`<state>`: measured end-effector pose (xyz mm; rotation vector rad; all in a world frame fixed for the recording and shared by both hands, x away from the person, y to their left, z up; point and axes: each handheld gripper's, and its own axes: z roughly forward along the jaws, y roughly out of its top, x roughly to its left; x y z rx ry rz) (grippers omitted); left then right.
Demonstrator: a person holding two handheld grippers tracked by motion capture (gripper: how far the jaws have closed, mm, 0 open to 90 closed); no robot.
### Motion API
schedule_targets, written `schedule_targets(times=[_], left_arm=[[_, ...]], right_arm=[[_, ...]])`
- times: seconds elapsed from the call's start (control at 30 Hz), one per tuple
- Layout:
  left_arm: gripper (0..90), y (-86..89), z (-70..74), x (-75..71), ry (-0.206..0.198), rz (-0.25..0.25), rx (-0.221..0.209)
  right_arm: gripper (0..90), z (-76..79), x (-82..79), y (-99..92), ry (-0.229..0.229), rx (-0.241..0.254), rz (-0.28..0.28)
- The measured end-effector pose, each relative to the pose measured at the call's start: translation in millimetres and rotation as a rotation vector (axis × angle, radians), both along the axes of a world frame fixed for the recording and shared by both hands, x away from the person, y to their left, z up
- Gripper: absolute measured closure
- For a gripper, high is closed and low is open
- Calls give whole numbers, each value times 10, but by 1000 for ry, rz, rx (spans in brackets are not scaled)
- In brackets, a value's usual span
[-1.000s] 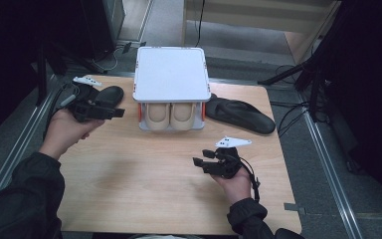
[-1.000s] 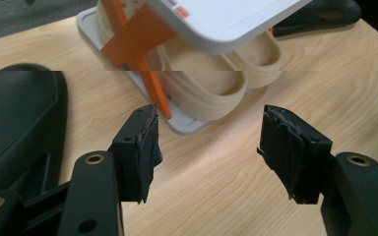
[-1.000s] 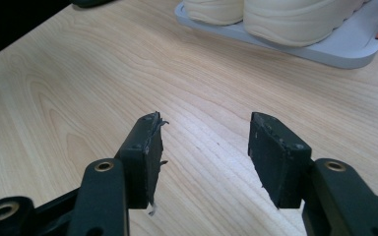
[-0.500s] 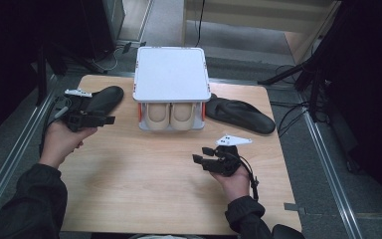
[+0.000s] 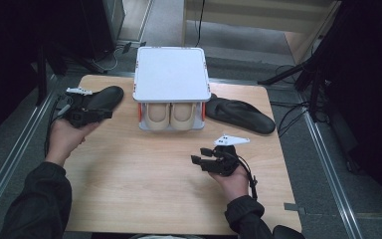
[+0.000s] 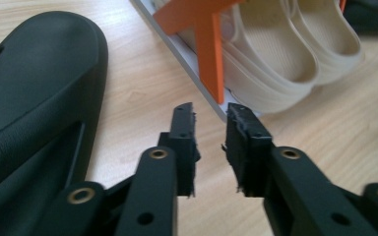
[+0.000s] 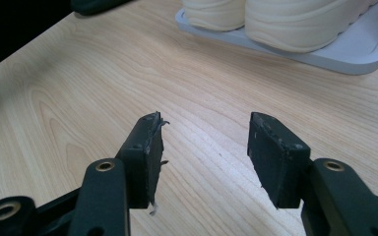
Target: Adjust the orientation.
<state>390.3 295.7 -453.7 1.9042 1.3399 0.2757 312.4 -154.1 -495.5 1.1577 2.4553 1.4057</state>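
A black slipper (image 5: pixel 104 97) lies at the table's left, and its sole shows large in the left gripper view (image 6: pixel 34 88). My left gripper (image 5: pixel 102 114) sits just in front of it, low over the wood. Its jaws (image 6: pixel 210 110) have just been closing; a narrow gap is left with nothing between them, and the slipper is beside the left jaw. A second black slipper (image 5: pixel 241 115) lies at the right of the white rack (image 5: pixel 170 74). My right gripper (image 5: pixel 196 159) rests open near the front right, over bare wood (image 7: pixel 204 120).
A pair of beige slippers (image 5: pixel 171 115) stands on the rack's lower shelf (image 7: pixel 354 56), toes toward me. An orange support (image 6: pixel 209 44) holds the rack's top. The wooden table (image 5: pixel 144 189) has free room across its front half. Metal rails run along both sides.
My left hand has sunk and drawn back toward the near left of the black slipper, and its jaws have narrowed. The right hand has not moved.
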Motion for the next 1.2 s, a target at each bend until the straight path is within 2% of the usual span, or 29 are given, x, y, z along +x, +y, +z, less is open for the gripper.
schedule_targets(times=[0.03, 0.17, 0.27, 0.37, 0.43, 0.63, 0.67, 0.7, 0.8, 0.87, 0.9, 0.93, 0.97, 1.07, 1.13, 1.2], left_arm=[[786, 1, -14, 27, 6, 2, 13], [842, 33, -35, 125, 6, 14, 9], [861, 77, -79, 194, 14, 40, -19], [894, 121, -151, 249, 33, 57, 4], [900, 149, -167, 293, 43, 72, 7], [900, 167, -151, 424, 3, 124, -7], [900, 169, -167, 467, 20, 126, 2], [900, 167, -185, 500, 17, 133, 18], [900, 178, -203, 585, 4, 169, 24], [900, 202, -222, 621, -16, 203, 11], [900, 222, -242, 643, -10, 214, 10], [900, 236, -263, 681, 24, 217, 20], [900, 247, -280, 709, 34, 218, 35], [900, 264, -283, 765, 39, 237, 52], [900, 269, -298, 788, 29, 255, 36], [900, 278, -346, 813, 47, 263, 40]], right_arm=[[481, 0, -3, -1, 1, -2, 0], [481, 1, -17, -12, 0, -19, -5], [480, 3, -39, -25, -2, -32, -9], [480, 8, -69, -45, -5, -50, -13], [481, 5, -97, -64, -16, -46, -21], [481, -20, -135, -88, -6, -48, -29], [481, -24, -139, -87, -6, -50, -29], [481, -30, -142, -87, -8, -52, -27], [481, -35, -150, -83, -7, -53, -25], [481, -34, -154, -81, -4, -51, -26], [481, -35, -151, -81, -6, -51, -25], [481, -36, -151, -80, -6, -50, -25], [481, -38, -151, -78, -6, -49, -25], [481, -38, -156, -70, -3, -52, -20], [481, -37, -157, -66, -4, -52, -18], [481, -39, -156, -64, -2, -54, -16]])
